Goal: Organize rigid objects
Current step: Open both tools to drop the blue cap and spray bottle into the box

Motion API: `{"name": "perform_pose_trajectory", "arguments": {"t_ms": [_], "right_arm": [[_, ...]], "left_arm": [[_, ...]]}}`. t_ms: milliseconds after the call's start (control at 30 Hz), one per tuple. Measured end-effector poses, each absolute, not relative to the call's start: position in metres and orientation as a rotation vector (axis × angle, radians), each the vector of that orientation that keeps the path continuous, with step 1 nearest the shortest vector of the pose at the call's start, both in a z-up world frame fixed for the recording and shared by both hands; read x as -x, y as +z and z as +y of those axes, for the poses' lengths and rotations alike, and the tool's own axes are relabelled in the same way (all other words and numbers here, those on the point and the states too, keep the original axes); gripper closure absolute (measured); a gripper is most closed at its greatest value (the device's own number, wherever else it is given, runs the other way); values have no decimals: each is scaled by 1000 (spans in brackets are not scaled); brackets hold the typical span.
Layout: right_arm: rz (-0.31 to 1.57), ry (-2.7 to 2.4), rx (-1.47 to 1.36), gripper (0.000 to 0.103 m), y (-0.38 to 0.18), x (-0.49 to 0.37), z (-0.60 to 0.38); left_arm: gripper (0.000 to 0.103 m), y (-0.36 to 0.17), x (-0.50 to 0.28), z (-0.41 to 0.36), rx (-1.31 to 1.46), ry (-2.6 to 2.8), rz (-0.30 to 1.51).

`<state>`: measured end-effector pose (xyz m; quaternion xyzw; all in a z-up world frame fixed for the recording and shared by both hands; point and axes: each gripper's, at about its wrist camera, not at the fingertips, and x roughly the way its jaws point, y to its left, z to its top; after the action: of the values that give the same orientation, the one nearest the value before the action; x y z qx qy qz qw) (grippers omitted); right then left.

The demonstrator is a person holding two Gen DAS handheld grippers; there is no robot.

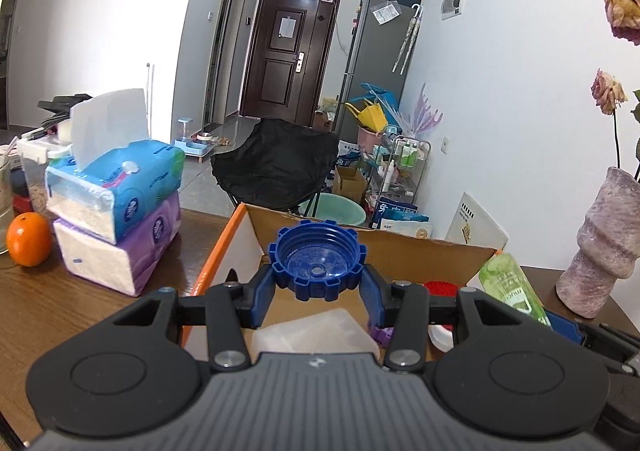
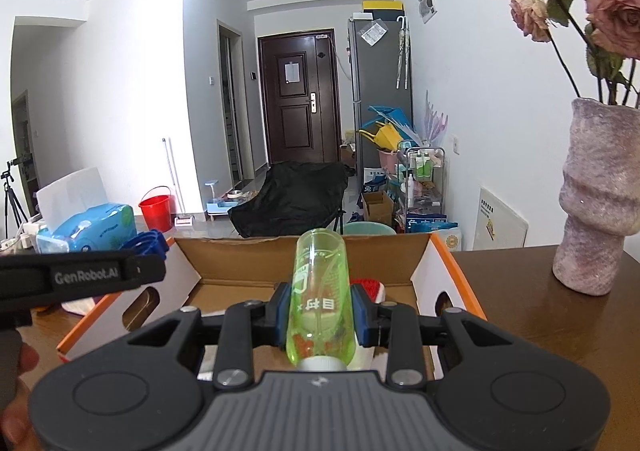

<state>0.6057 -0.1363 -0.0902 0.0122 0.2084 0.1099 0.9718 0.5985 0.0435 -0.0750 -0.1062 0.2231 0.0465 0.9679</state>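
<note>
Gripping one blue notched cap, open side facing the camera, the left gripper hangs over one cardboard box. One green bottle, long axis pointing away, sits pinched in the right gripper. Two stacked tissue packs and one orange appear only in the left view.

The round blue ridged plastic cap looks glossy, its inside faintly speckled. Below it sits the brown corrugated cardboard box, matt, with smooth white-and-orange outer faces. The translucent green plastic bottle shines. Right of the box, the mauve stony vase looks rough on the polished dark wooden table.
</note>
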Motion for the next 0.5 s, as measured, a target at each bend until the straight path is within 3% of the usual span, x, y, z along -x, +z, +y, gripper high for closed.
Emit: {"name": "perform_pose_trajectory", "arguments": {"t_ms": [333, 400, 433, 467, 500], "right_arm": [[430, 218, -14, 73, -90, -639, -135], [460, 216, -27, 72, -94, -644, -138], [461, 208, -32, 67, -94, -644, -140], [463, 194, -27, 46, -94, -644, -142], [457, 178, -21, 34, -94, -643, -144]], "left_arm": [[55, -82, -618, 42, 171, 98, 481], [48, -84, -620, 42, 163, 102, 500], [42, -84, -620, 42, 156, 111, 508], [37, -85, -619, 43, 151, 117, 509], [26, -84, -618, 44, 150, 125, 506]]}}
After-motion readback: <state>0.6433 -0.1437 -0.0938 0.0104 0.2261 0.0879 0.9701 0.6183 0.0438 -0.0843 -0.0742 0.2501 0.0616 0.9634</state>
